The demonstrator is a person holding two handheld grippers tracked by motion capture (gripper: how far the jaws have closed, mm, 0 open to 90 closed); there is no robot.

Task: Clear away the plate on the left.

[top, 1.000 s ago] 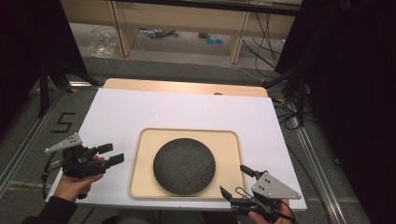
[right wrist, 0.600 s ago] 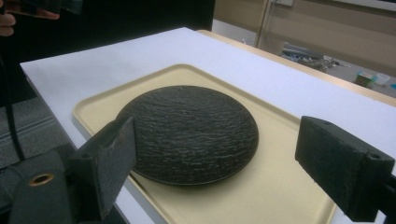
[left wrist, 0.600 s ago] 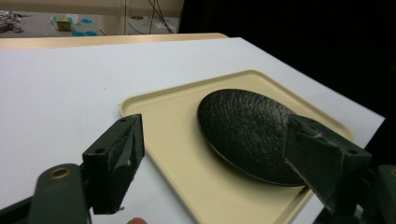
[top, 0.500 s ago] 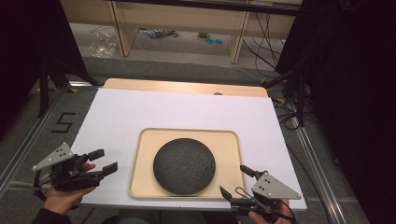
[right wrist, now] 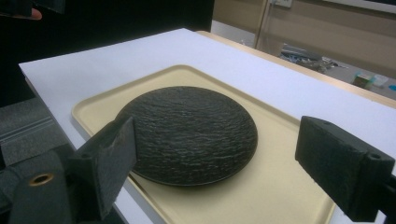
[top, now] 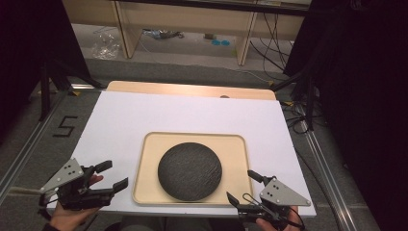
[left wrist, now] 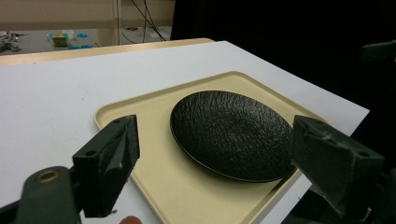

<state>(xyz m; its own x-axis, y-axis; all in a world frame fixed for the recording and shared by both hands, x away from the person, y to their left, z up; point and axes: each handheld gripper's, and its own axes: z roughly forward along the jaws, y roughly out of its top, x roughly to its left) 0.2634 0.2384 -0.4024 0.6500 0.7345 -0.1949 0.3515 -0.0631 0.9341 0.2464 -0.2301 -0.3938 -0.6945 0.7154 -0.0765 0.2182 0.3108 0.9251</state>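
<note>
Plate [top: 190, 170], black, round and rough-textured, is shown lying flat in the middle of a beige tray [top: 149, 192], well inside the raised rim on every side. The tray is set on the white sheet [top: 159, 113] that covers the counter [top: 192, 89], close to the sheet's near edge; a strip of the wooden counter is left bare along the far side.

In the high view, the left tool [top: 109, 175] is held at the near left corner of the sheet, just beside the tray's left rim but apart from it, with its jaws spread wide and nothing between them. It is gripped from below by the person's left hand [top: 72, 214]. The right tool [top: 243, 186] is held at the near right corner, its jaws likewise parted and empty, with the tips over the tray's near right corner; whether the rim is touched cannot be told.

In the left gripper view, the plate [left wrist: 231, 133] is framed between the two separated black jaws, with the tray [left wrist: 140, 105] beneath it. In the right gripper view, the same plate [right wrist: 187, 135] is seen from the opposite side, again lying between open jaws and clear of both. No contact between either tool and the plate is visible.
</note>
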